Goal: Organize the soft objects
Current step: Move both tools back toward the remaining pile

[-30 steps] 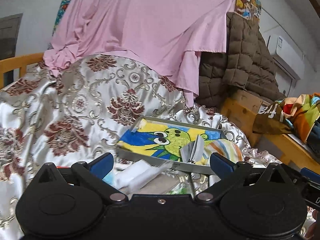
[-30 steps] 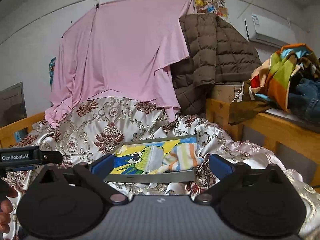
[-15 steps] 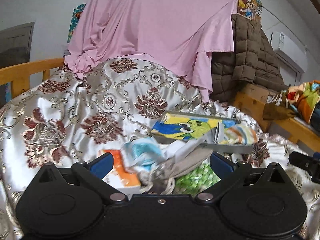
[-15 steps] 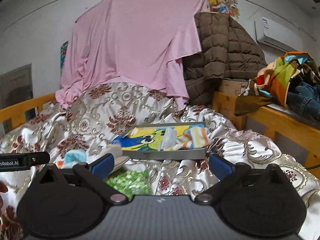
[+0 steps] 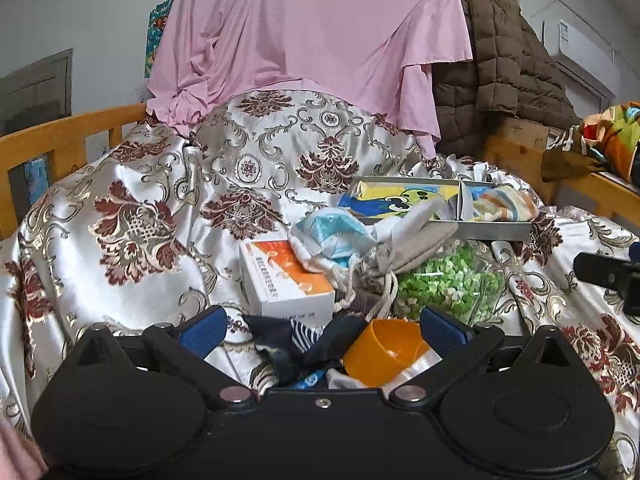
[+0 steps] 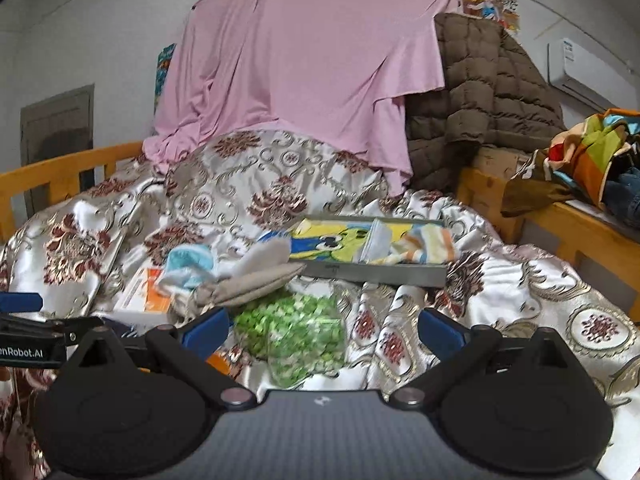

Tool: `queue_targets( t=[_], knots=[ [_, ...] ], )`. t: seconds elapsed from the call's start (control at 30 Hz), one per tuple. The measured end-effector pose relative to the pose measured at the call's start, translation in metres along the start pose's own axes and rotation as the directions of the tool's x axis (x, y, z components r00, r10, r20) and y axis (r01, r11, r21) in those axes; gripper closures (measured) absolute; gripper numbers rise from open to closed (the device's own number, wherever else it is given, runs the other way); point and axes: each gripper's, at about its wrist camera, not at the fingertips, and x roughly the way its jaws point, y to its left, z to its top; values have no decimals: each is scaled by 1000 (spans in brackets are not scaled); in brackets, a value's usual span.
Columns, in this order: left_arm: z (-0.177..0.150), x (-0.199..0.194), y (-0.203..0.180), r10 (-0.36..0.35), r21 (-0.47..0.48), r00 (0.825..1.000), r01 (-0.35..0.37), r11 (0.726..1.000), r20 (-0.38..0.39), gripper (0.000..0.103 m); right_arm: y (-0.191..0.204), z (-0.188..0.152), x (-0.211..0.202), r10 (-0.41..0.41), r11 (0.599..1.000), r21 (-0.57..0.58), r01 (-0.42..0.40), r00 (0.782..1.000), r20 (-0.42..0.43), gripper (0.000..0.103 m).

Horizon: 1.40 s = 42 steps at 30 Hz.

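Note:
A grey tray (image 5: 496, 231) with a cartoon picture lies on the patterned bedspread, with a striped sock (image 5: 506, 204) in its right end; it also shows in the right wrist view (image 6: 376, 274). In front lie a light-blue cloth (image 5: 332, 232), a grey drawstring pouch (image 5: 400, 256), a bag of green bits (image 5: 444, 284), an orange-white box (image 5: 286, 280), a dark striped sock (image 5: 292, 340) and an orange cup (image 5: 384, 352). My left gripper (image 5: 322, 328) is open just above the sock and cup. My right gripper (image 6: 322, 328) is open over the green bag (image 6: 296, 332).
A pink sheet (image 5: 320, 40) and a brown quilted coat (image 5: 504, 60) hang behind. Wooden bed rails stand at left (image 5: 60, 136) and right (image 6: 560, 224), with colourful clothes (image 6: 592, 160) on the right rail.
Both grippers have pulled back from the tray toward the near edge of the bed. The pile of loose items has come into view in front of them. Both stay open.

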Motion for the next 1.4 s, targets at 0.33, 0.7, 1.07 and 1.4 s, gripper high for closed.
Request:
queue_targets(
  t=[0.33,0.7,1.07,1.4],
  knots=[
    [-2,3,9,28,-8,995,-29,1000,-97,1,23,-17,5,84,996,-23,-86,993,-86,0],
    [8,31,34,-7,-114,967,-23,993,-254,1,56,-43,31,248,961,-67,-267,945,-214,0],
    [18,67,45,-85,-124,919,39,992,-384,1,71,-51,47,276,945,-108,-309,930,-241,0],
    [25,108,53,-191,-140,871,142,980,-452,1,75,-55,58,276,942,-130,-309,934,-225,0]
  ],
)
